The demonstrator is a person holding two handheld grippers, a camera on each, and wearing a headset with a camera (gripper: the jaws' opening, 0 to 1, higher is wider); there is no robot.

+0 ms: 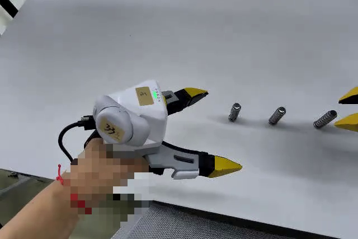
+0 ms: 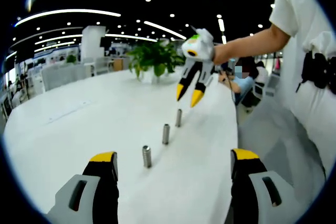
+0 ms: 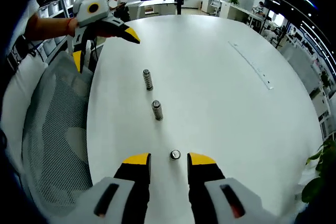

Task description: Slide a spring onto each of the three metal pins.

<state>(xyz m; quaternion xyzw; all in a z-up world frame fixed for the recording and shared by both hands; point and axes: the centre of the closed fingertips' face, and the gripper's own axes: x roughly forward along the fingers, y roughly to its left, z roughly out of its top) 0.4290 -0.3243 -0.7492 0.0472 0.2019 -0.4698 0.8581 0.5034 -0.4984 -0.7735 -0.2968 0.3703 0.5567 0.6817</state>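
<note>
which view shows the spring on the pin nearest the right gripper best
The head view: it catches that pin from the side, coils plain, just off the right gripper. The right gripper view looks down on its top end, between its own jaw tips. The left gripper view has it small, farthest in the row.

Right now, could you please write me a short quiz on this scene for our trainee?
1. True or false: the left gripper is shut.
2. How many pins stand on the table?
3. Multiple choice: the right gripper is closest to A. an end pin, B. the middle pin, C. a wall socket.
Key: 1 false, it is wide open; 2 three; 3 A.
</note>
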